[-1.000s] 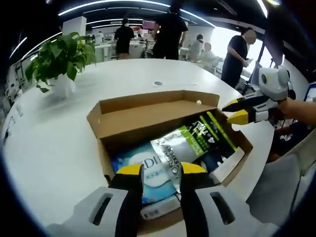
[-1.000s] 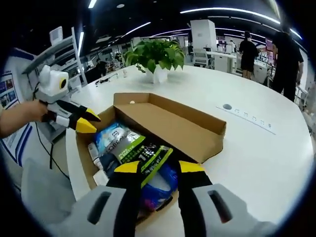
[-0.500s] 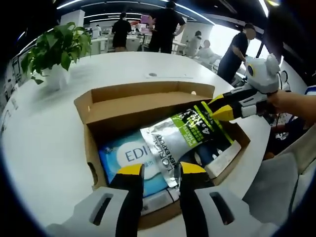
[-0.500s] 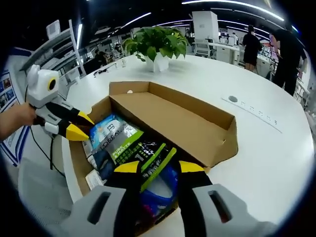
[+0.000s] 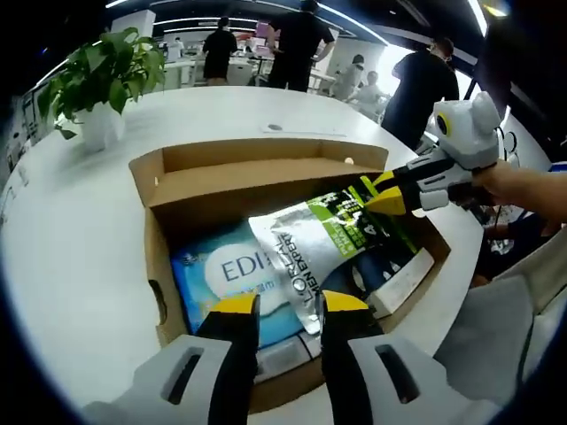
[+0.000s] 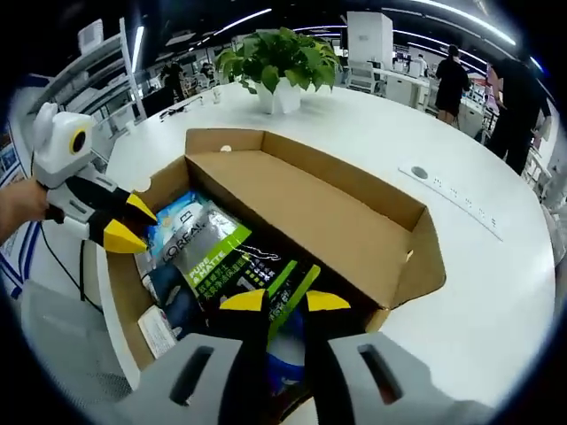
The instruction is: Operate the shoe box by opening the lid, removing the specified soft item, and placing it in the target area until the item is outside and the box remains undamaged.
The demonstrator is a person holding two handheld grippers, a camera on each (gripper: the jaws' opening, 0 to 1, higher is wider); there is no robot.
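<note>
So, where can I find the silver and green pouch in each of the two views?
Left gripper view: silver and green pouch lies centre-right in the open shoe box.
Right gripper view: centre-left, just above the claw tips.
Shared landmark: potted plant on the white table.

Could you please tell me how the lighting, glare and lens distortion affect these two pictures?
Left gripper view: the round white table bows under fisheye curvature, the silver-and-green foil pouch glints, and the window behind the people is blown out. Right gripper view: ceiling strip lights streak as arcs, the open brown cardboard shoe box is evenly lit, and its inner wall is shaded.
</note>
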